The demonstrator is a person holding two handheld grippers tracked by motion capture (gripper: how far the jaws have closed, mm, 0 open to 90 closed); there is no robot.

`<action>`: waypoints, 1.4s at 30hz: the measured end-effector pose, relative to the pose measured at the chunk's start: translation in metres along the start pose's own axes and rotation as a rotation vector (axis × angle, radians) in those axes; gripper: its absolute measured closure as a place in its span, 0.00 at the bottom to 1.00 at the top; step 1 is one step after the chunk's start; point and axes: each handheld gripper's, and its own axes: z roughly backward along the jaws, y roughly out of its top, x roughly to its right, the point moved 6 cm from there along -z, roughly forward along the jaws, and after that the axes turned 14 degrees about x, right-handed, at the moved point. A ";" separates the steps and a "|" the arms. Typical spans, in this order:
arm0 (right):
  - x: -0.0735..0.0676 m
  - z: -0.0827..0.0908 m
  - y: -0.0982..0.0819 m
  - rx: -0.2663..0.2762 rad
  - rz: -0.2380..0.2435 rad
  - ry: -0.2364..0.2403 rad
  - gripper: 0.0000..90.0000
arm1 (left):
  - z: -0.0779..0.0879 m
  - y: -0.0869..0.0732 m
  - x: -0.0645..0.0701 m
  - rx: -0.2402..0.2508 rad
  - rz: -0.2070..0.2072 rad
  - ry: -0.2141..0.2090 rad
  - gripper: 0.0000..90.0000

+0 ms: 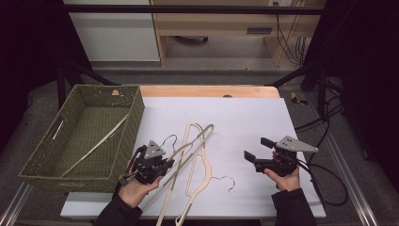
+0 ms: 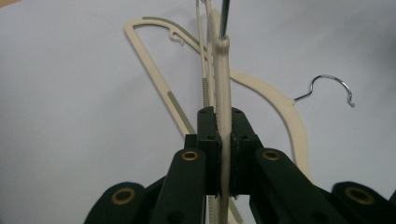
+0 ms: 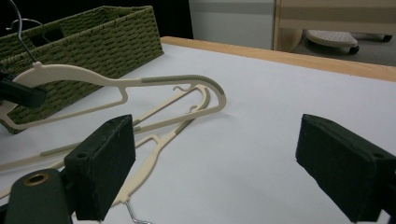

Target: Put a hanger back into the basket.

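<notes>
cream hanger [image 1: 188, 148] | raised, tilted on edge; second cream hanger [image 1: 200, 181] | flat on white sheet

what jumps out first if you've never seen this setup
The cream hanger pinched in the left gripper and lifted at one end, beside a second hanger lying flat on the white sheet. The green woven basket stands at the left, and the right gripper stands open over bare sheet.

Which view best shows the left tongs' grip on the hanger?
The left gripper view: the left tongs are shut on the lifted hanger just below its hook. The high view shows that grip small; the right gripper view shows it at the frame's left edge.
</notes>
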 end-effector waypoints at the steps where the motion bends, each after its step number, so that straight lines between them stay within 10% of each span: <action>1: 0.000 0.000 0.000 0.000 -0.001 -0.002 0.13 | 0.001 0.001 0.001 0.011 0.002 -0.005 0.95; 22: 0.002 0.004 0.005 0.030 0.001 -0.021 0.05 | 0.051 0.054 -0.002 0.196 -0.013 -0.061 0.95; 42: 0.002 0.004 0.004 0.016 0.005 -0.010 0.05 | 0.123 0.139 -0.039 0.231 -0.154 -0.024 0.95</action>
